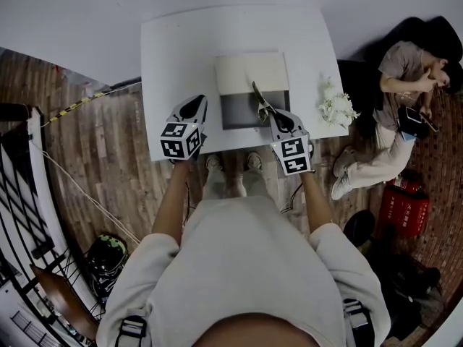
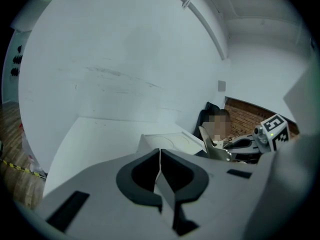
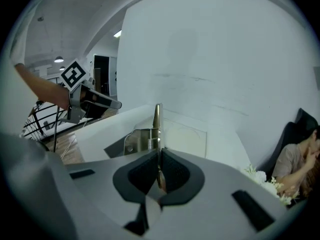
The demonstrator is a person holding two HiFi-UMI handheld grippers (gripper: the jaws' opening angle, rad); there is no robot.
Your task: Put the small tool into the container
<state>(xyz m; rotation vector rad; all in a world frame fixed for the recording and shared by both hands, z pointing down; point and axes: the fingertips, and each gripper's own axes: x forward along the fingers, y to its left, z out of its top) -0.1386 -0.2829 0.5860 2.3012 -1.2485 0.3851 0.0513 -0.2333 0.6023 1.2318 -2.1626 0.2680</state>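
1. Right gripper view is showing my right tongs [image 3: 159,159] squeezing tight on the small tool [image 3: 156,121]. Its thin metal end, with a little spring, is sticking up and forward out of the pads.
2. My left tongs [image 2: 160,159] are pressing pad against pad with nothing between them. They are hanging over the near left part of the white table [image 1: 173,56].
3. Just past the tool, the container [image 1: 239,110] is sitting open on the table. Its dark inside is facing up, and its pale lid [image 1: 252,72] is lying flat behind it.
4. Looking down from the head view, I am seeing the tool over the right side of the dark inside. I cannot tell how high above it the tool is hanging.
5. I am thinking this is the carrying step. The tool is in my grip but is not yet lying in the container.
6. The next move is asking me to slide the tool a bit left over the middle and go lower. Then I am opening the pads so it drops inside and does not hit the rim.
7. Farther off, some white flowers [image 1: 336,109] are lying at the right edge of the table. A person [image 1: 405,78] is sitting on the floor beyond them, well away from my work.
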